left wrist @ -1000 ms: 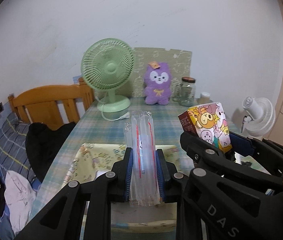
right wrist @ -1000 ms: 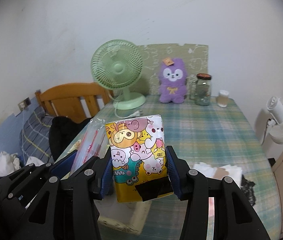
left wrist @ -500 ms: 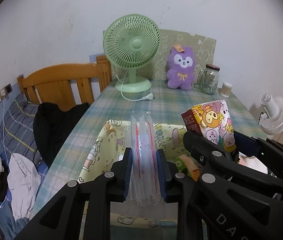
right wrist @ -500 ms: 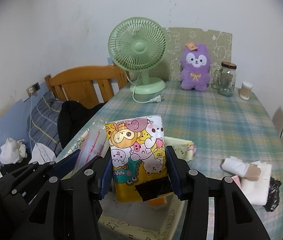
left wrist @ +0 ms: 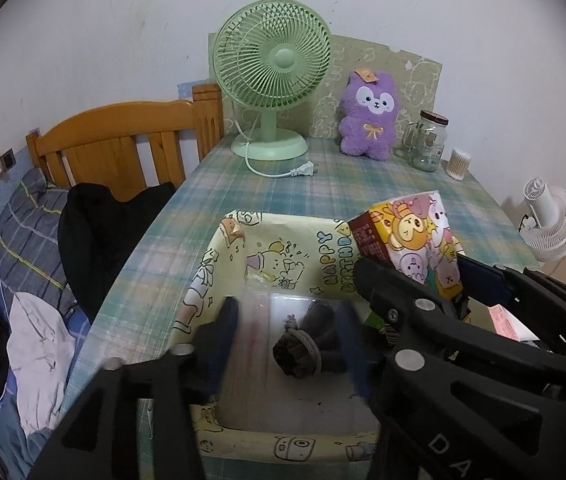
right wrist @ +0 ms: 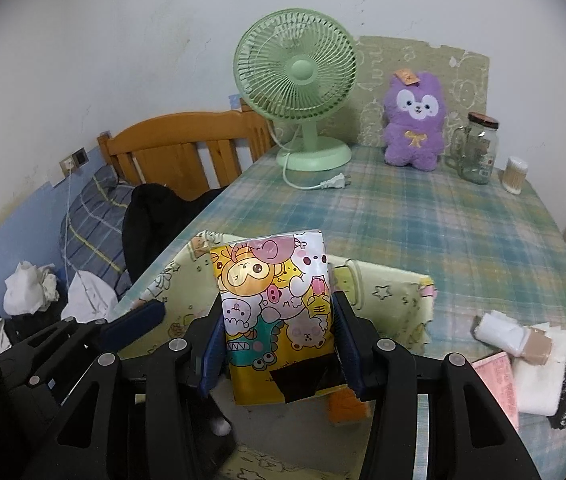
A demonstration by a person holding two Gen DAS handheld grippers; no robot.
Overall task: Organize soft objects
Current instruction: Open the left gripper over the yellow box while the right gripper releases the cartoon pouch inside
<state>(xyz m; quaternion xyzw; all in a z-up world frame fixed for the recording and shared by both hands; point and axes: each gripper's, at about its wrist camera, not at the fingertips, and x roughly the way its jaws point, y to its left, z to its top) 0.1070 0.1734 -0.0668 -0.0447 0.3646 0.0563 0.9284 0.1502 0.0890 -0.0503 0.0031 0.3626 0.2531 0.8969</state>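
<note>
1. Left-wrist view, nearest me: my left gripper (left wrist: 287, 344) hung over the yellow cartoon-print box (left wrist: 323, 240) with its jaws spread and blurred; the clear plastic packet (left wrist: 257, 328), also blurred, sat loose between them above a dark rolled sock (left wrist: 307, 344) in the box.
2. My right gripper (right wrist: 279, 356) was clamped on the cartoon-print pouch (right wrist: 275, 300), held upright over the same box.
3. Folded white cloths (right wrist: 523, 352) lay right of the box on the plaid tablecloth (right wrist: 423, 216).
4. Farthest stood a green fan (right wrist: 299, 84), a purple plush (right wrist: 413, 120) and a glass jar (right wrist: 479, 148).
</note>
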